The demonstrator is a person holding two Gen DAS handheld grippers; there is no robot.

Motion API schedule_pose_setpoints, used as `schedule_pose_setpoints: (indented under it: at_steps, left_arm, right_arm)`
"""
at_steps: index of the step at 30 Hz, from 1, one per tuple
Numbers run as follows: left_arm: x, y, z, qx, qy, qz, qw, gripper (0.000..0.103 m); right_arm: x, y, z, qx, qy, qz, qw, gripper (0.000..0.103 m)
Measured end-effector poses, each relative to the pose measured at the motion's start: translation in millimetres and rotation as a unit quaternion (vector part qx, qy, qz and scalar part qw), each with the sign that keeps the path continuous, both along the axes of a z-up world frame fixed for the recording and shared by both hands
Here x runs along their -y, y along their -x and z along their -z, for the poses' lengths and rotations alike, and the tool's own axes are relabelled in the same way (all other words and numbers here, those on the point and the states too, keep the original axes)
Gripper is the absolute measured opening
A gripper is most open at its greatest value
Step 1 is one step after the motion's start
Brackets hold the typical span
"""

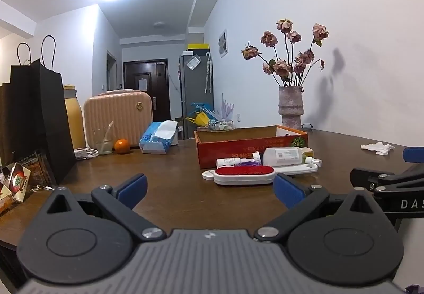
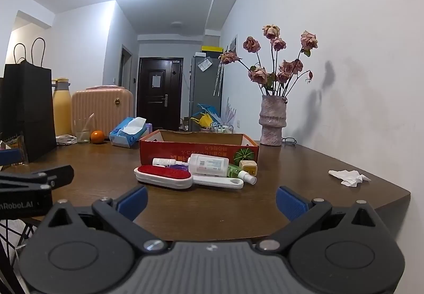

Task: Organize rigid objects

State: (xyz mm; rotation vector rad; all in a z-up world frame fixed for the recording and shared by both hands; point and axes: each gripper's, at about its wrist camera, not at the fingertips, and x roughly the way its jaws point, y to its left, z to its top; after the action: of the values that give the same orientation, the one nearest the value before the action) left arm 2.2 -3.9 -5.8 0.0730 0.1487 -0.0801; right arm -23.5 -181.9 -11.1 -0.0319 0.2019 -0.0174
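Observation:
A red open cardboard box [image 1: 238, 147] [image 2: 169, 151] stands mid-table. In front of it lies a heap: a white lint brush with a red pad [image 1: 243, 173] [image 2: 164, 174], a clear bottle with a white label [image 1: 282, 156] [image 2: 209, 164], a small white tube [image 1: 229, 161] [image 2: 164, 161], a green spray bottle [image 2: 239, 172] and a yellow-green cube [image 2: 248, 165]. My left gripper [image 1: 209, 192] hovers open at the near edge, short of the heap. My right gripper [image 2: 210, 200] is also open and empty, level with the left one.
On the brown table [image 2: 318, 161] stand a vase of dried roses [image 1: 290, 111] [image 2: 273, 121], a crumpled tissue [image 1: 377, 148] [image 2: 348, 177], a blue tissue pack [image 1: 157, 139], an orange [image 1: 122, 146], a glass [image 1: 104, 141], a pink case [image 1: 118, 115] and black paper bags [image 1: 34, 119].

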Motion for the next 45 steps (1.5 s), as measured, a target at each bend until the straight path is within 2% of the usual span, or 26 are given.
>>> schedule_pose_setpoints:
  at_steps: [45]
  left_arm:
    - [0.7, 1.6, 1.7, 0.005, -0.003, 0.007, 1.0000, 0.103]
  right_arm:
    - [-2.7, 0.2, 1.8, -0.002, 0.005, -0.003, 1.000, 0.103]
